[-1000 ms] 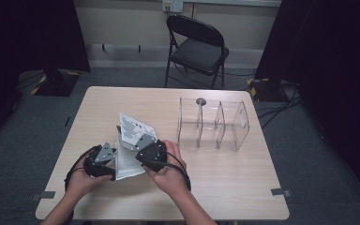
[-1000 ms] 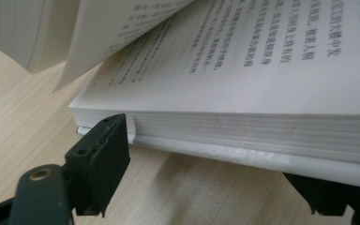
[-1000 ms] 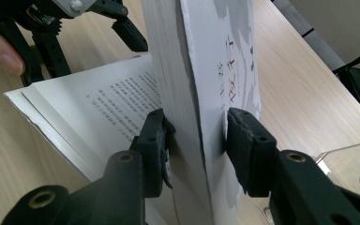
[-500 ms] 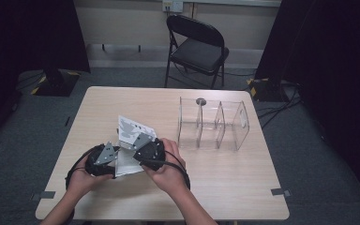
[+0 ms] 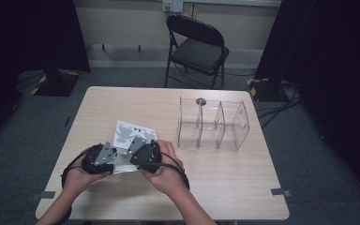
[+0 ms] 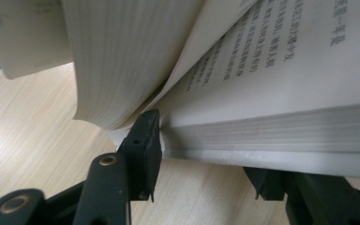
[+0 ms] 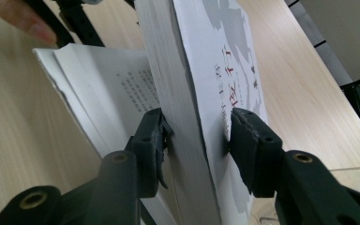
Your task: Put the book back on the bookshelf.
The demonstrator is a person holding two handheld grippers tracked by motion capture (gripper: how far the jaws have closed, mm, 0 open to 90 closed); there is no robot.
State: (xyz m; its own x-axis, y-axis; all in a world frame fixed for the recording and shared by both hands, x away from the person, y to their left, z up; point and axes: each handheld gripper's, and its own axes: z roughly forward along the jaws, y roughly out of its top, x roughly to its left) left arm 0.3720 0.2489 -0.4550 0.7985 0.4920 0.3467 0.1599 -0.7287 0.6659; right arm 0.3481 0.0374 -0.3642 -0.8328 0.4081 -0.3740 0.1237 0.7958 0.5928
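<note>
A white paperback book (image 5: 132, 135) with a grey-patterned cover lies open at the table's front left. My left gripper (image 5: 114, 160) holds the lower stack of printed pages (image 6: 281, 79): one jaw sits in the gap between the pages, the other under the book. The left gripper (image 6: 206, 164) is shut on that stack. My right gripper (image 5: 132, 153) clamps the cover-side stack, which stands lifted. In the right gripper view the gripper (image 7: 198, 136) has one jaw on the inner page and the other on the cover (image 7: 225, 56).
A clear acrylic organizer (image 5: 213, 125) with three compartments stands right of the book, with a small dark round thing (image 5: 200, 101) at its back rim. A black folding chair (image 5: 198, 47) stands beyond the table's far edge. Bare tabletop (image 5: 243, 183) lies to the front right.
Both hands and the book have drawn slightly toward the person, and the lifted cover side sits a little lower. Both grips are the same.
</note>
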